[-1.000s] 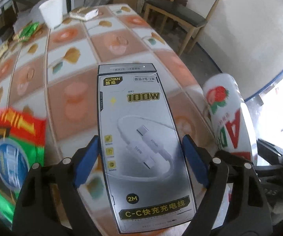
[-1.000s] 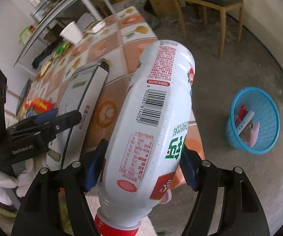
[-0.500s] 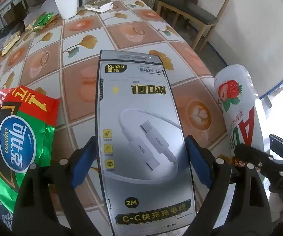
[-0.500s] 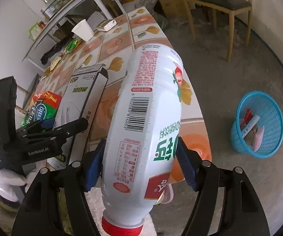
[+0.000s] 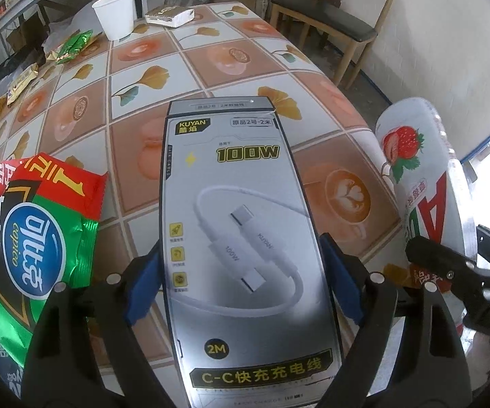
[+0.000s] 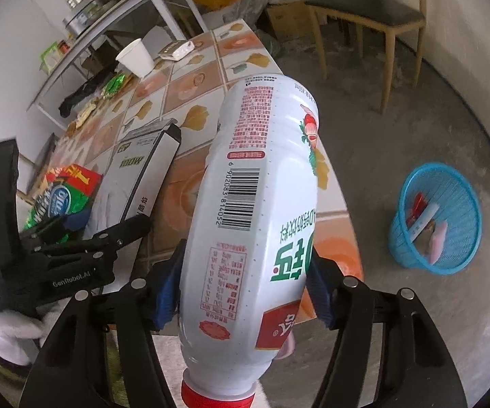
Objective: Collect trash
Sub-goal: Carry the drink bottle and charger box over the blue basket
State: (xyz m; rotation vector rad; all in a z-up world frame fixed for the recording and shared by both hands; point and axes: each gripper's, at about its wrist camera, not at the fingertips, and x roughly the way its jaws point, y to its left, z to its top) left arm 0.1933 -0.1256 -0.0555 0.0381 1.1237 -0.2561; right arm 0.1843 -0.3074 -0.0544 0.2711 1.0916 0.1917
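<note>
- The left gripper (image 5: 238,268) has its blue fingers (image 5: 143,282) pressed on both long sides of the cable box (image 5: 245,238), low in the middle of the left view. The box is lifted above the table (image 5: 177,68).
- The right gripper (image 6: 245,292) has its fingers (image 6: 168,292) squeezed around the white drink bottle (image 6: 255,204). The bottle fills the middle of the right view, with its red cap (image 6: 217,396) at the bottom edge.
- The blue trash basket (image 6: 415,255) sits on the floor at the right of the right view, well apart from the table. Some trash is already in it.
- More trash waits on the table: a green and red snack bag (image 5: 30,238) at the lower left of the left view, a paper cup (image 5: 115,13) and small wrappers (image 5: 71,42) at the upper left.
- The bottle is round and smooth, so I think it could slip or turn if it is swung fast.
- The box is held only by its thin edges. It could tip out, or a drop could miss the basket.
- I cannot tell if the bottle is empty. The bottom end of the box is cut off by the frame.
</note>
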